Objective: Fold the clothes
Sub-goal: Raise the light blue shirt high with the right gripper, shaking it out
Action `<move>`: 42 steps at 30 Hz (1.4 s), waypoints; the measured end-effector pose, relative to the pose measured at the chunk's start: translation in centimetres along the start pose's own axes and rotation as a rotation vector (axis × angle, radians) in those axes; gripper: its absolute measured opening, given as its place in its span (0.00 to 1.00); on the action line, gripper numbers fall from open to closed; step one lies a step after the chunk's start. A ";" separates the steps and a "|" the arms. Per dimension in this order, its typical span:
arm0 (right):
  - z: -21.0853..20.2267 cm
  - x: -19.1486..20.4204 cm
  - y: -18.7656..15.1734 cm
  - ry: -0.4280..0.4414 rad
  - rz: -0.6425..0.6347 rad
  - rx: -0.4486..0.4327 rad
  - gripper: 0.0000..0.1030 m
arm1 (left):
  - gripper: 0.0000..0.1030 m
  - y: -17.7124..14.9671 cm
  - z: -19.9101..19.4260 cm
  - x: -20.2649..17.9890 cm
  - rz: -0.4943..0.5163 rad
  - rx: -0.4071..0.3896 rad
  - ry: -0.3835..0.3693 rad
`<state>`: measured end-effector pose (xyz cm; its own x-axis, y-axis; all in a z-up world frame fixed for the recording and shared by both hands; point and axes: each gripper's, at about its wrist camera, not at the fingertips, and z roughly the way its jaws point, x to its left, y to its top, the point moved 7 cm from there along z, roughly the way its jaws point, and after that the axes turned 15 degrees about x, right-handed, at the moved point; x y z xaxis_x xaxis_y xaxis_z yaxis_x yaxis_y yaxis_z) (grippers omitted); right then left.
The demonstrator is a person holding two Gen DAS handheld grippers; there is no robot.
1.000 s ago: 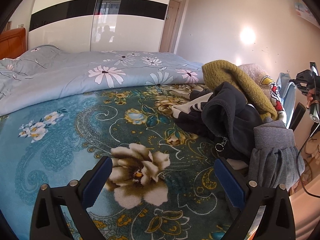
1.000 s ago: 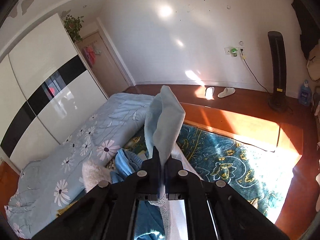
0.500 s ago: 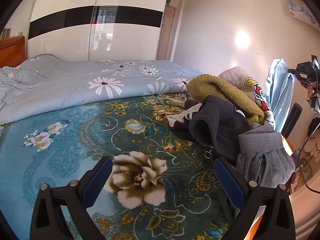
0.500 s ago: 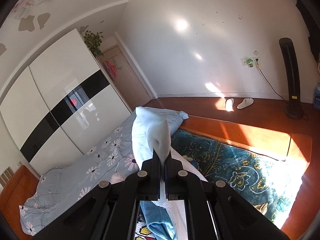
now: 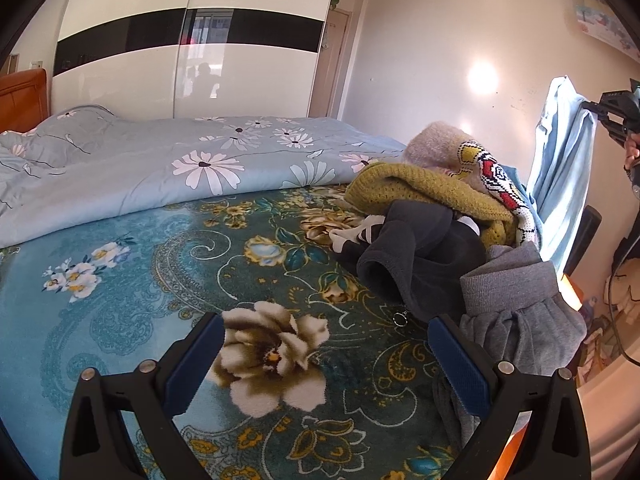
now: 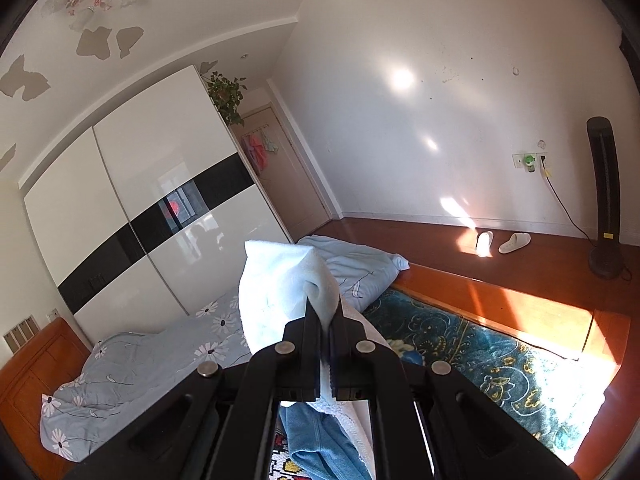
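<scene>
Light blue garment (image 6: pixel 280 280) was pinched between the right gripper (image 6: pixel 325 312) fingers (image 6: pixel 310 322) — jaws closed tight on a fold of it, cloth bunched up above the tips and trailing down under the gripper body. In my left wrist view the same garment (image 5: pixel 564 152) hung in a long drape at the far right, held up high off the bed, with the right gripper (image 5: pixel 618 114) at its top edge and a bit of the person's hand (image 5: pixel 634 156) behind it.

Rest of the clothes sat in a pile on the right side of the bed: mustard knit (image 5: pixel 424 188) on top, a fuzzy pale sweater with red-and-yellow pattern (image 5: pixel 468 156) behind it, a dark hooded jacket (image 5: pixel 416 264) in front with a zip pull dangling, and a grey sweatshirt (image 5: pixel 520 304) nearest the edge (partly hanging over).

Left gripper (image 5: pixel 324 364) was wide open, holding nothing — blue pads (image 5: pixel 196 364) spread apart, hovering low over the teal floral blanket (image 5: pixel 160 280). Its right finger sat just beside the grey sweatshirt; couldn't tell if it was touching.

Behind the blanket lay a light blue daisy-print duvet (image 5: pixel 160 168), rumpled. White wardrobe with a black stripe (image 5: pixel 192 36) stood past it. From the right wrist I also saw wood floor with a pair of slippers (image 6: pixel 502 242) and a black tower fan (image 6: pixel 604 196) against the wall.
</scene>
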<state>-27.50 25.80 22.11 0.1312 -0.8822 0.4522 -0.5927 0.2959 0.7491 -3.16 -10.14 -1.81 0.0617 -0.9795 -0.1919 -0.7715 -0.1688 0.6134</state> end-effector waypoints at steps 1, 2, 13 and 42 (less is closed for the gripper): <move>-0.5 0.1 0.2 0.000 -0.002 -0.008 0.03 | 1.00 0.0 -0.1 0.0 0.001 -0.001 -0.001; -1.0 0.2 0.5 -0.002 -0.005 -0.018 0.03 | 1.00 0.0 -0.2 0.0 0.000 -0.002 -0.003; -7.5 3.1 2.9 -0.017 -0.049 -0.110 0.03 | 1.00 0.1 -2.2 0.1 -0.015 -0.016 -0.034; -9.5 47.7 -15.6 0.627 -0.568 0.106 0.03 | 1.00 -7.3 -19.0 23.4 -0.271 -0.187 0.109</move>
<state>-4.48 -17.38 36.57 0.8285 -0.5110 0.2292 -0.3708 -0.1937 0.9083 15.93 -33.90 3.75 0.3235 -0.9004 -0.2908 -0.5893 -0.4322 0.6826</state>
